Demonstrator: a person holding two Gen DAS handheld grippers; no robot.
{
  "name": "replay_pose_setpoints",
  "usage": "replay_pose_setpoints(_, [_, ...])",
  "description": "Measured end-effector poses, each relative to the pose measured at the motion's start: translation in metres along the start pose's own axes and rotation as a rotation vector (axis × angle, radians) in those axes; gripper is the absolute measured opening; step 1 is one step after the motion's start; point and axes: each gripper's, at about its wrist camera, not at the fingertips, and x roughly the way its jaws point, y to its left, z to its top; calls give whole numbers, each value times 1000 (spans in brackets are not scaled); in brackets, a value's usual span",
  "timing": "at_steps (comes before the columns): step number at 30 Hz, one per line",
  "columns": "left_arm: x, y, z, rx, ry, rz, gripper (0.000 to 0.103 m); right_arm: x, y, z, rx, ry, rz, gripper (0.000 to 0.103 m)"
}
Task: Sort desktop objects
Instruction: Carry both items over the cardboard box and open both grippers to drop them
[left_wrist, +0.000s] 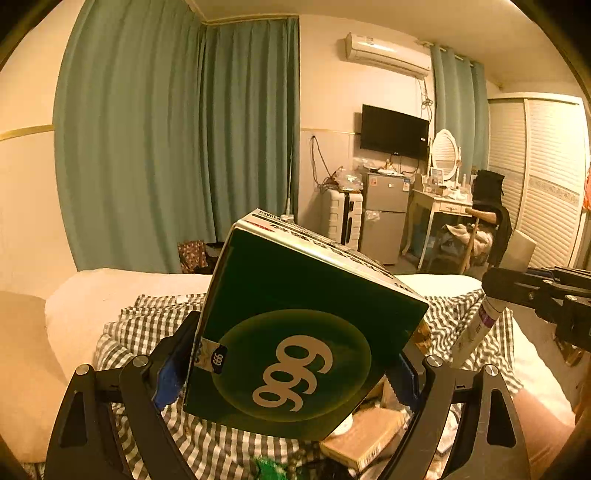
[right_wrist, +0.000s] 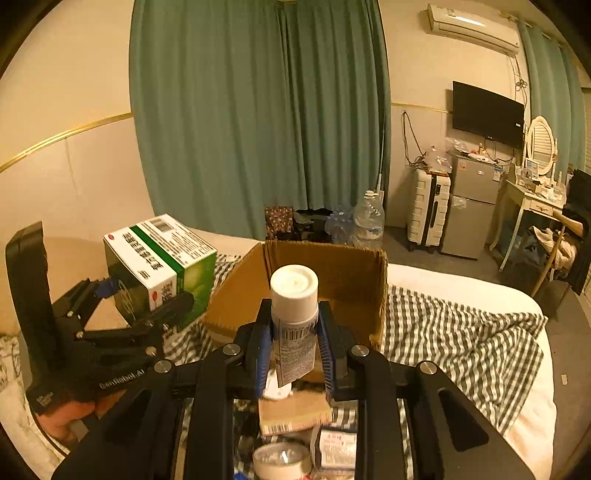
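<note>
Gripping a glossy dark-green cardboard carton (left_wrist: 295, 332) printed "999", the left tongs (left_wrist: 295, 373) stand wide around it; the right tongs (right_wrist: 294, 343) pinch a smooth white capped tube (right_wrist: 294, 306). Both hang above a corrugated brown box (right_wrist: 354, 273) on the grey-checked bed (right_wrist: 461, 332), teal curtains (right_wrist: 258, 110) behind.

A dark green box (left_wrist: 295, 332) marked 999, white on one side, hangs tilted at the left, off the bed. A white capped tube (right_wrist: 294, 317) stands upright before an open cardboard box (right_wrist: 332, 280) on the checked bedspread.
</note>
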Motion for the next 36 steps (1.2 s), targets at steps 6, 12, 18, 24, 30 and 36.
replay_pose_setpoints(6, [42, 6, 3, -19, 46, 10, 91, 39, -13, 14, 30, 36, 10, 22])
replay_pose_setpoints(12, [89, 15, -6, -46, 101, 28, 91, 88, -33, 16, 54, 90, 4, 22])
replay_pose_setpoints(18, [128, 14, -12, -49, 108, 31, 91, 136, -48, 9, 57, 146, -9, 22])
replay_pose_setpoints(24, [162, 15, -14, -61, 126, 16, 91, 172, -62, 6, 73, 184, -6, 22])
replay_pose_setpoints(30, [186, 9, -10, -66, 135, 17, 91, 207, -64, 9, 85, 209, -5, 22])
replay_pose_setpoints(36, [192, 10, -17, -46, 153, 50, 93, 210, -60, 6, 66, 208, -31, 26])
